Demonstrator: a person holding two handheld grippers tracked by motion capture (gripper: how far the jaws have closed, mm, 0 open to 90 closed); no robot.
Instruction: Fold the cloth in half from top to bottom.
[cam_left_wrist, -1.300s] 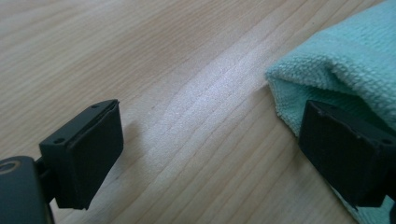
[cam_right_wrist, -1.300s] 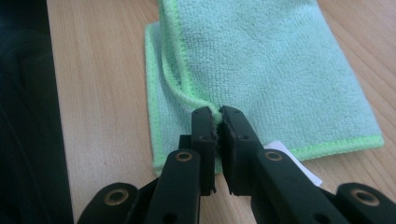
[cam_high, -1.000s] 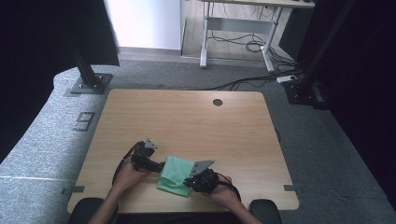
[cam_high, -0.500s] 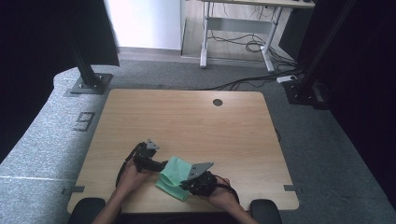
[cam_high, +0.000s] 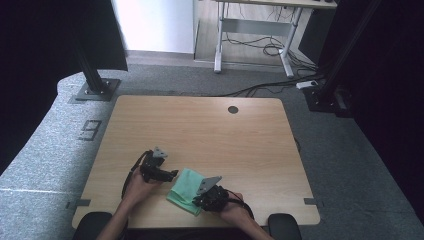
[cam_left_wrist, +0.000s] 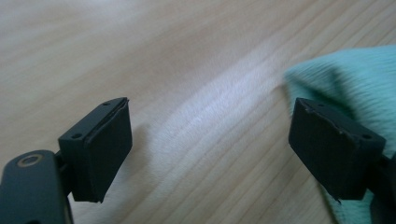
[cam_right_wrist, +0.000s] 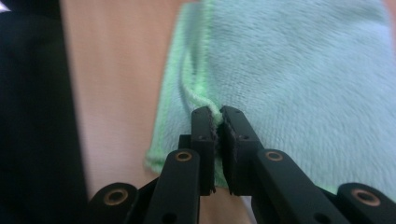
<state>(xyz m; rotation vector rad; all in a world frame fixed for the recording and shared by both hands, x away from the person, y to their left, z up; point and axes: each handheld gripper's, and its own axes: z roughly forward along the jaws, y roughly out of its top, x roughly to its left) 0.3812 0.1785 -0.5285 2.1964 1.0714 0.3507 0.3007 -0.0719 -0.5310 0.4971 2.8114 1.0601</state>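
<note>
My right gripper (cam_right_wrist: 217, 112) is clamped on a thin fold at the edge of the green cloth (cam_high: 186, 190), which lies folded near the front edge of the worktop (cam_high: 210, 130); I judge that pinch shallow, so a pull could slip it free; my left gripper (cam_left_wrist: 210, 144) stands wide with nothing between the jaws, one pad (cam_left_wrist: 334, 147) touching or just over the cloth's corner; it has just been closing, and could miss the corner; since earlier the cloth looks shifted slightly.
</note>
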